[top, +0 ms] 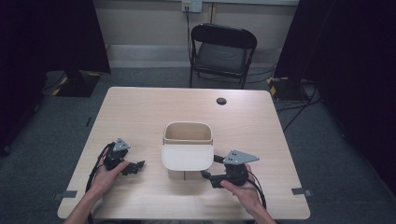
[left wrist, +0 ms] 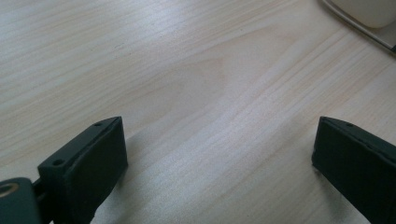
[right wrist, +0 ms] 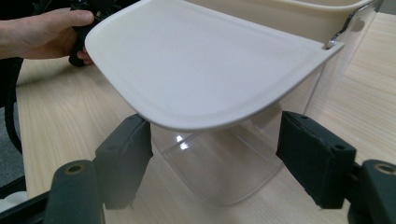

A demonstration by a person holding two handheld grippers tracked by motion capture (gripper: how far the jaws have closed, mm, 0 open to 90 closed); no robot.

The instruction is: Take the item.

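A clear container (top: 187, 173) with a cream rim (top: 187, 126) stands at the table's middle front. Its cream lid (top: 187, 157) is flipped open and juts out flat toward me. In the right gripper view the lid (right wrist: 201, 65) hangs over the clear body (right wrist: 219, 172). My right gripper (right wrist: 215, 156) is open just under the lid's edge, one jaw on each side of the body's near end, gripping nothing. From above, the right gripper (top: 211, 167) sits at the container's right front. My left gripper (top: 135, 167) rests open on bare wood left of the container, nothing between its jaws (left wrist: 219, 154).
A black folding chair (top: 223, 49) stands beyond the table's far edge. A dark round hole (top: 221, 101) lies in the tabletop at the far middle. Grey tape tabs (top: 299, 191) mark the front corners. The container's corner (left wrist: 369, 11) shows at the upper right of the left gripper view.
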